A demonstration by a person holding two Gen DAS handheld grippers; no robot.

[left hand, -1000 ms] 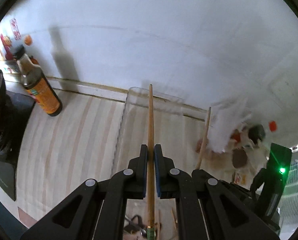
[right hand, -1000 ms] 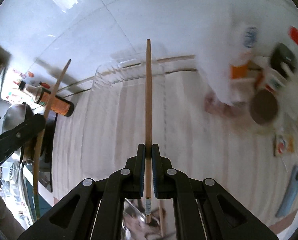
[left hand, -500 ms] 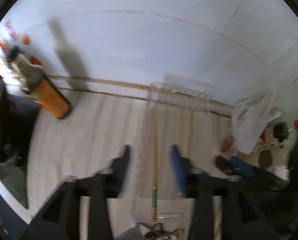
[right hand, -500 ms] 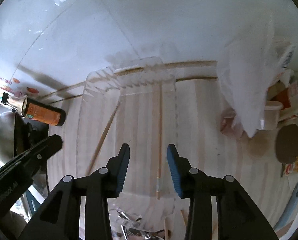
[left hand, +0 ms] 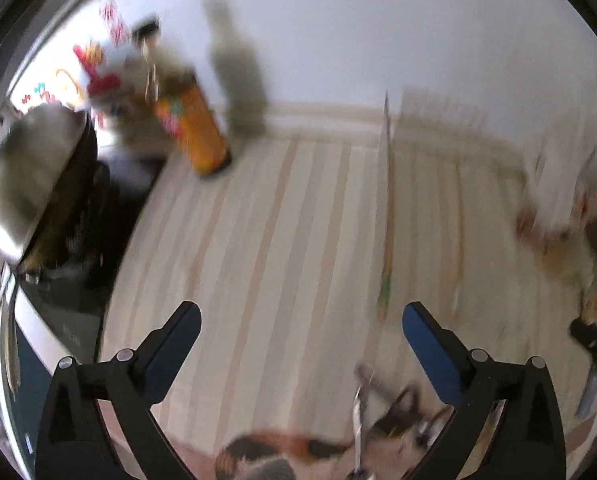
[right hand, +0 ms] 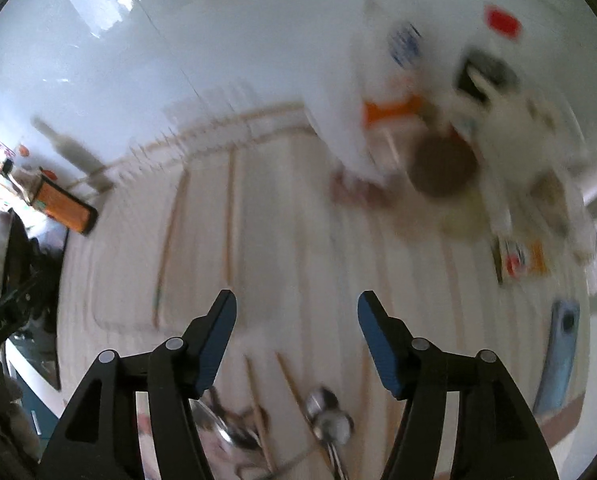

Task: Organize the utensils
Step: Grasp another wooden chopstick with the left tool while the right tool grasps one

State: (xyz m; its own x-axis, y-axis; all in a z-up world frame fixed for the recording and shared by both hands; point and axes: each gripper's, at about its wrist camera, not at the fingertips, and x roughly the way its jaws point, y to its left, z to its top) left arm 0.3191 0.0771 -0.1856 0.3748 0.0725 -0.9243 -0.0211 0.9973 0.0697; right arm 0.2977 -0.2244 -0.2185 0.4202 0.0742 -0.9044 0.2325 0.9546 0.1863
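Both my left gripper [left hand: 301, 326] and right gripper [right hand: 297, 314] now gape wide, empty. The two long wooden chopsticks [right hand: 229, 216] they held a second ago lie in the clear plastic tray [right hand: 110, 322]; the loose utensil pile [right hand: 326, 420] comes next.

Home kitchen: pale striped counter [left hand: 282, 240] against white wall, orange-label sauce bottle [left hand: 190, 128] and steel pot lid [left hand: 30, 176] far left of gripper, spoons [right hand: 330, 420] close below.

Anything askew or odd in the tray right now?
Slightly: in the clear tray, the two chopsticks aren't parallel. The left chopstick slants away from the right chopstick. Frames are motion-blurred; both grippers open, empty.
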